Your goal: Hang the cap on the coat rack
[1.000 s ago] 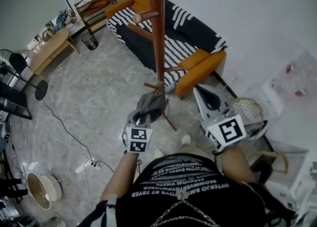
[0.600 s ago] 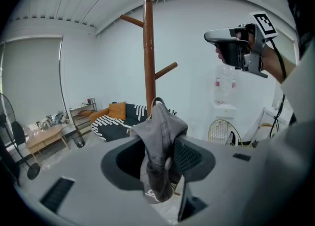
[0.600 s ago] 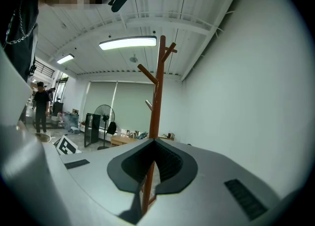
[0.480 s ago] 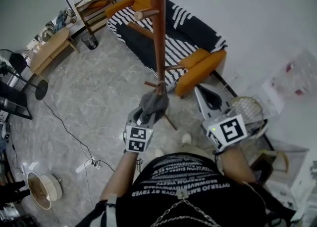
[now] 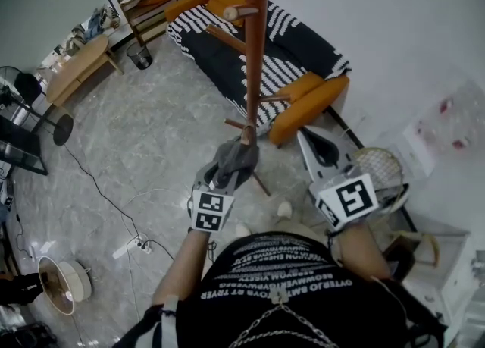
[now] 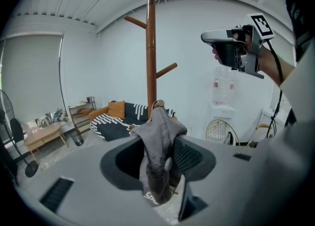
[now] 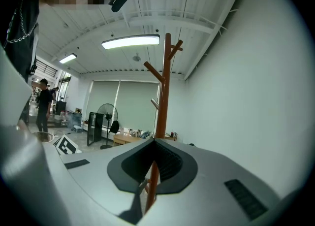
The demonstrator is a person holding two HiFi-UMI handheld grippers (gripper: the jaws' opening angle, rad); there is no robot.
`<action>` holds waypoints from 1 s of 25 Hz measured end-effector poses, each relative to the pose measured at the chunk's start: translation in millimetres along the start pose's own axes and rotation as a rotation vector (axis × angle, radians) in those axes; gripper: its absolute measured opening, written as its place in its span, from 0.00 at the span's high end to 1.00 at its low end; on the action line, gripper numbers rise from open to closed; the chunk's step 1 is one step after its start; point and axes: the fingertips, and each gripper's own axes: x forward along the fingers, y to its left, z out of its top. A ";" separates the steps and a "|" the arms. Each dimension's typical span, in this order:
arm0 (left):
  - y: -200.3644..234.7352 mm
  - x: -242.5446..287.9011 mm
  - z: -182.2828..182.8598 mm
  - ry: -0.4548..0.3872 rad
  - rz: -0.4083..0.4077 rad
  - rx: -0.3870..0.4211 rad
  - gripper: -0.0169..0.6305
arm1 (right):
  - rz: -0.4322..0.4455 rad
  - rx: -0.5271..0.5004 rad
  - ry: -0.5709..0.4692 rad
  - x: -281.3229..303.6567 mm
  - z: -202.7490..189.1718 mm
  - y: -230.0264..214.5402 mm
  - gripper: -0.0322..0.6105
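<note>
The grey cap [image 5: 235,158] hangs from a low peg [image 5: 248,133] of the brown wooden coat rack [image 5: 255,43]. In the left gripper view the cap [image 6: 158,156] droops from the peg tip [image 6: 158,104] in front of the pole [image 6: 151,48]. My left gripper [image 5: 226,174] sits just under the peg. Its jaws are opening, with the cap hanging loose between them and the pads off it. My right gripper [image 5: 305,139] hovers to the right of the rack, shut and empty. It also shows in the left gripper view as the right gripper [image 6: 231,48].
Behind the rack stands a black-and-white striped sofa [image 5: 227,51] with orange cushions. A wooden table [image 5: 76,66] is at far left, a fan [image 5: 57,286] and a power strip [image 5: 129,246] lie on the floor, and a round wire stand [image 5: 379,172] is at right.
The left gripper's jaws have spread and let go of the cap, which now hangs on the peg. The right gripper has stayed where it was.
</note>
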 end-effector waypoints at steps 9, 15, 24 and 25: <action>0.2 -8.5 -11.4 0.009 -0.022 -0.002 0.72 | 0.001 -0.015 0.012 2.8 -5.3 12.1 0.95; -5.3 -17.5 -17.9 0.008 -0.049 0.009 0.71 | -0.002 0.012 0.021 0.0 -6.4 25.3 0.95; -16.8 -35.9 -16.6 -0.021 -0.092 0.046 0.70 | -0.018 0.016 -0.002 -8.3 -3.4 36.9 0.95; -16.0 -38.9 -12.6 -0.033 -0.090 0.049 0.70 | -0.021 0.018 -0.005 -9.5 -2.0 38.1 0.95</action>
